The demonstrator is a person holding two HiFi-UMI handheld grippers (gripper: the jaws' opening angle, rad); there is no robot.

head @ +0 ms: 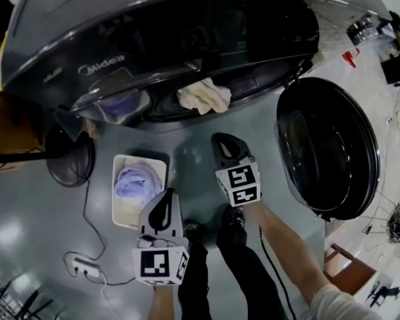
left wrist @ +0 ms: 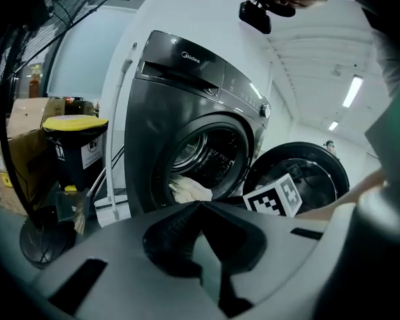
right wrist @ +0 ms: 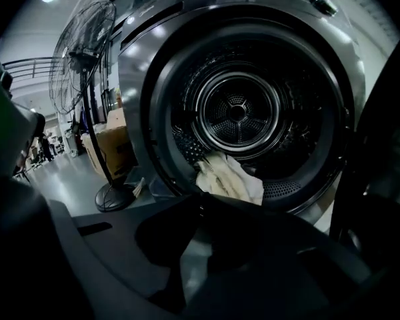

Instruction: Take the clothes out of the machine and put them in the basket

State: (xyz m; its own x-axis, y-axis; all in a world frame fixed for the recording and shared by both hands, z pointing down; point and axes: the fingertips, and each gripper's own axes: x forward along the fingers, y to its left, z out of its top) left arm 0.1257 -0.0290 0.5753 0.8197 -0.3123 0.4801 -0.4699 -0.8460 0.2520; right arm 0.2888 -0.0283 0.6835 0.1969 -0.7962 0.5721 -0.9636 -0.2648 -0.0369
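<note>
The floor is grey and shiny, and on it stands a dark washing machine [head: 120,45] with its round door [head: 327,149] swung open at the machine's right side. In the mouth of the machine's drum we see a cream cloth [head: 205,95] — it hangs over the lower rim, partly inside and partly out. On the floor in front of the machine, a little left of its opening, stands the pale basket [head: 122,213], and a lavender cloth [head: 137,181] lies in it. The left hand-held gripper [head: 165,202] is in front of the machine, at the right edge of the basket; its jaws meet at the tips and hold nothing. The right hand-held gripper [head: 225,145] is nearer to the machine, just below the opening, and points toward the cream cloth without touching it — its jaws are also closed and empty. Left of the machine we see a fan [head: 70,155] on a round base.
</note>
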